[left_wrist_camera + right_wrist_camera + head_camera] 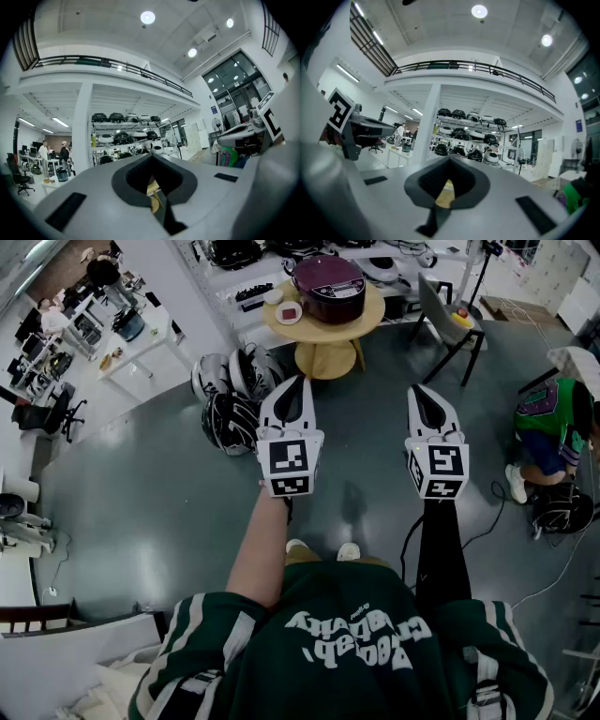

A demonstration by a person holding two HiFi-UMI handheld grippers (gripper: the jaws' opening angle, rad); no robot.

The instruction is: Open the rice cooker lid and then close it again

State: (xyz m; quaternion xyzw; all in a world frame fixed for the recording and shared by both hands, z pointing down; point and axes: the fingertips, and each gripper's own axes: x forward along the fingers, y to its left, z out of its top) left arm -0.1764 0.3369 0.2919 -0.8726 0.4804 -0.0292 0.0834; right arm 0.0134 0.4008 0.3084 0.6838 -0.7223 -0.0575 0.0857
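Note:
A dark maroon rice cooker (329,287) with its lid down stands on a round wooden table (367,318) far ahead in the head view. A small white dish (289,312) sits beside it. My left gripper (298,381) and right gripper (419,390) are held level over the grey floor, well short of the table, both shut with nothing between the jaws. In the left gripper view the left gripper (151,155) shows only a sliver of the wooden table through its closed jaws. The right gripper (450,159) in its own view shows the same.
Several black and white helmets (234,395) lie on the floor left of the table. A black-framed chair (452,326) stands at its right. A person in green (553,423) crouches at far right. Shelves of helmets (468,133) line the back wall, white desks (131,348) the left.

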